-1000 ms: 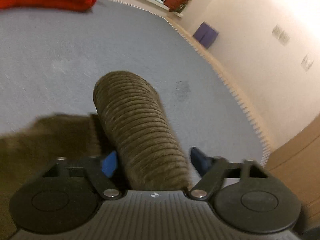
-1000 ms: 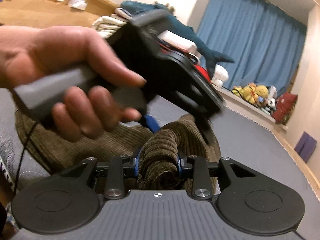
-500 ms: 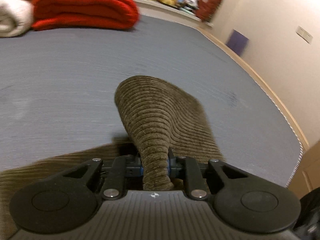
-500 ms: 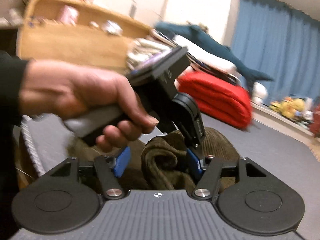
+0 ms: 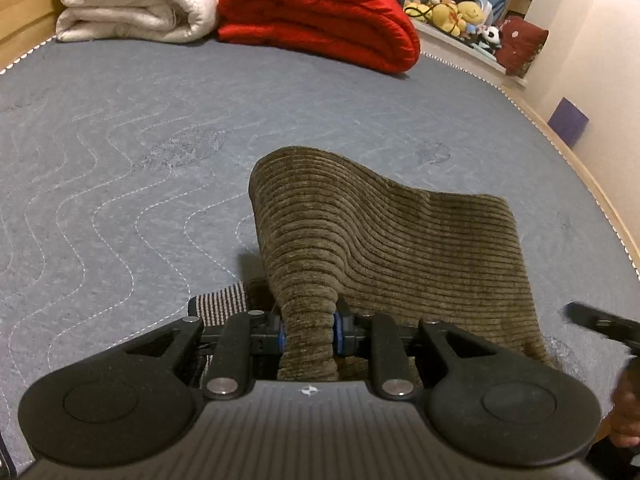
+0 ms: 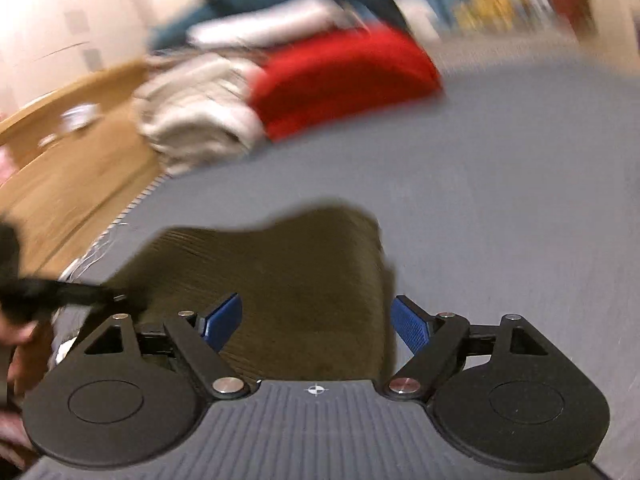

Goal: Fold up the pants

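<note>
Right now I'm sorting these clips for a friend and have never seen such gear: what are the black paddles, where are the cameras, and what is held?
No robot arm here: a person holds a two-finger clamp in each hand, and a camera on each looks along its fingers, so the black shapes below are the tool itself. In the left view, the left gripper is shut on a bunched fold of the olive-brown corduroy pants, lifted off the grey quilted mattress. The blurred right view shows the right gripper, its jaws having just been opening, wide apart over the pants without pressing them. A folded red blanket and a cream blanket lie behind.
</note>
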